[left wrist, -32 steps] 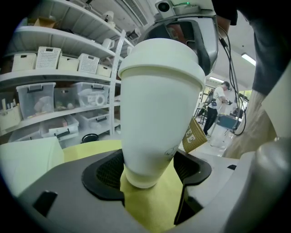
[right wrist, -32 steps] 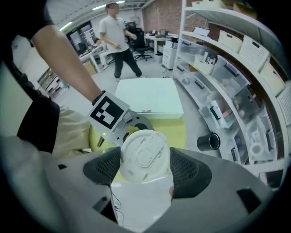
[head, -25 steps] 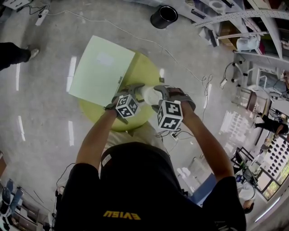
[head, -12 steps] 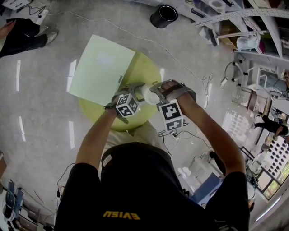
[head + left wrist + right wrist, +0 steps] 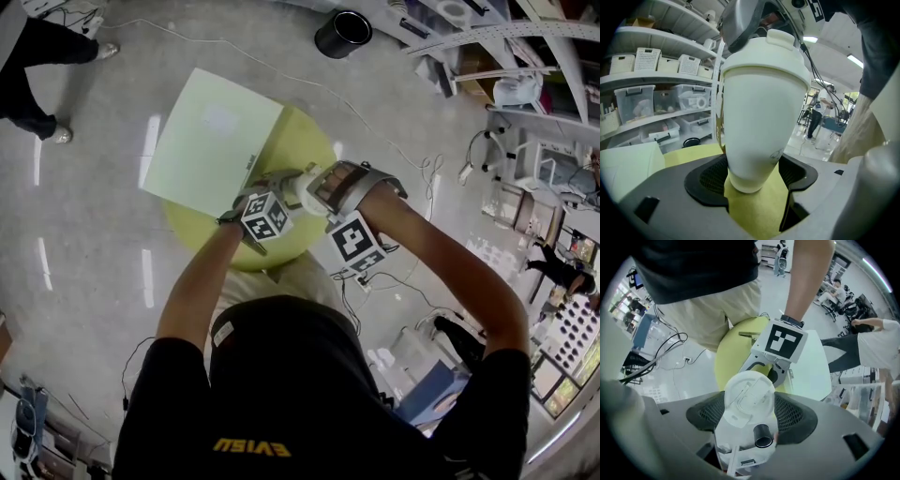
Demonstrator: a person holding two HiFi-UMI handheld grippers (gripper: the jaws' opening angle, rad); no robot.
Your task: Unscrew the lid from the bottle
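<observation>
A white bottle (image 5: 759, 117) stands upright over the round yellow table (image 5: 202, 234). My left gripper (image 5: 752, 176) is shut on its narrow lower body, a mesh pad on each side. Seen from the head, the left gripper (image 5: 279, 192) comes in from the left. The white lid (image 5: 749, 397) sits on top of the bottle, and my right gripper (image 5: 751, 416) is shut on it from above, pads against both sides. From the head view the right gripper (image 5: 317, 187) covers most of the bottle (image 5: 302, 190). The lid (image 5: 774, 49) also shows in the left gripper view.
A pale green board (image 5: 211, 141) lies across the table's far left side. A black bin (image 5: 340, 35) stands on the floor beyond. A person's legs (image 5: 37, 66) are at the top left. Shelves and cables fill the right side.
My right gripper has turned on the lid, its marker cube swinging round and the forearm moving right. The left gripper holds still. The person at the top left has walked on.
</observation>
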